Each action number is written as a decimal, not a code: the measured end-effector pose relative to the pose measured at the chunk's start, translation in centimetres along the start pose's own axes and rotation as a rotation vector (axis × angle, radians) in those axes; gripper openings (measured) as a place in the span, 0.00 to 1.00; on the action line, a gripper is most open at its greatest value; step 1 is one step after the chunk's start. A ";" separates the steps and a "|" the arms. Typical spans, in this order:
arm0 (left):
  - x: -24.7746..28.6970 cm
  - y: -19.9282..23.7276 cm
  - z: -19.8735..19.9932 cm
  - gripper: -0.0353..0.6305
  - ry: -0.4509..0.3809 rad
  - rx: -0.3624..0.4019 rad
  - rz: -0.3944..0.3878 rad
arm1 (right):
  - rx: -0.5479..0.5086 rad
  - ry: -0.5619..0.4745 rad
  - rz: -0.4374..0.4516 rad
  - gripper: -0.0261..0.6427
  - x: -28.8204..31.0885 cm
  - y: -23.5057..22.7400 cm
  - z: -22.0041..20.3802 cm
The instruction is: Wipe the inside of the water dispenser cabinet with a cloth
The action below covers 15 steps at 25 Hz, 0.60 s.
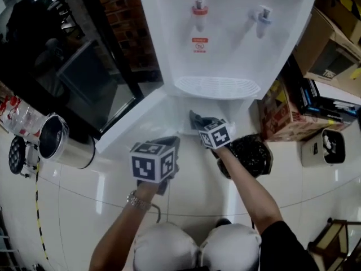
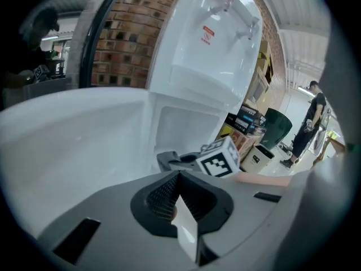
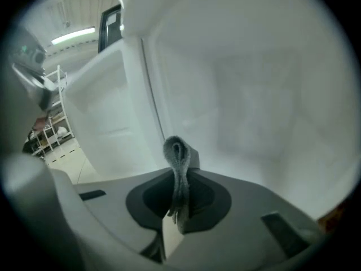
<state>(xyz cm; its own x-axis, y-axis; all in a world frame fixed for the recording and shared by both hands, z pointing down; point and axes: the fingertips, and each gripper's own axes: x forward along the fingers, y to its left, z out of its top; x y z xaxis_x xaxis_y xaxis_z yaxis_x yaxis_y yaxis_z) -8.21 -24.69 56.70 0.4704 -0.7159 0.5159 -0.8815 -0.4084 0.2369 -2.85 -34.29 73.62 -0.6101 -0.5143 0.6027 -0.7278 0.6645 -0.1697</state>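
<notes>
Knees [image 1: 197, 248] are seen at the bottom edge, then the water dispenser [image 1: 225, 16], its cabinet [image 1: 242, 112] open at centre frame, where the right gripper [image 1: 203, 123] is clamped on the cloth [image 3: 177, 151], the left gripper [image 2: 179, 179] shut empty; wiping is judged hardly begun.

Shiny steel bin [image 1: 53, 143] on pale floor tiles [image 1: 73, 208] at left; at right, a crumpled black bag [image 1: 252, 154], a small white bin [image 1: 324, 147] and brown cardboard boxes [image 1: 333, 41]
</notes>
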 end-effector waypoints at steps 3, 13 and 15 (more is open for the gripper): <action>-3.8 -0.6 4.1 0.06 0.007 0.005 0.032 | 0.077 -0.022 -0.039 0.06 -8.4 2.3 2.7; -19.1 -15.2 22.6 0.06 0.120 0.056 0.108 | 0.242 -0.038 -0.170 0.06 -36.9 11.5 24.3; -22.9 -17.5 27.7 0.06 0.119 0.050 0.122 | 0.258 -0.037 -0.173 0.06 -42.4 13.2 29.7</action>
<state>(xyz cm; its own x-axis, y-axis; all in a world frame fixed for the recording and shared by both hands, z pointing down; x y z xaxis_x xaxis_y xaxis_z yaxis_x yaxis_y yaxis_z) -2.43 -16.89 17.96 0.3492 -0.6909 0.6330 -0.9272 -0.3524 0.1270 4.09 -19.76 22.65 -0.4781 -0.6302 0.6117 -0.8742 0.4084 -0.2625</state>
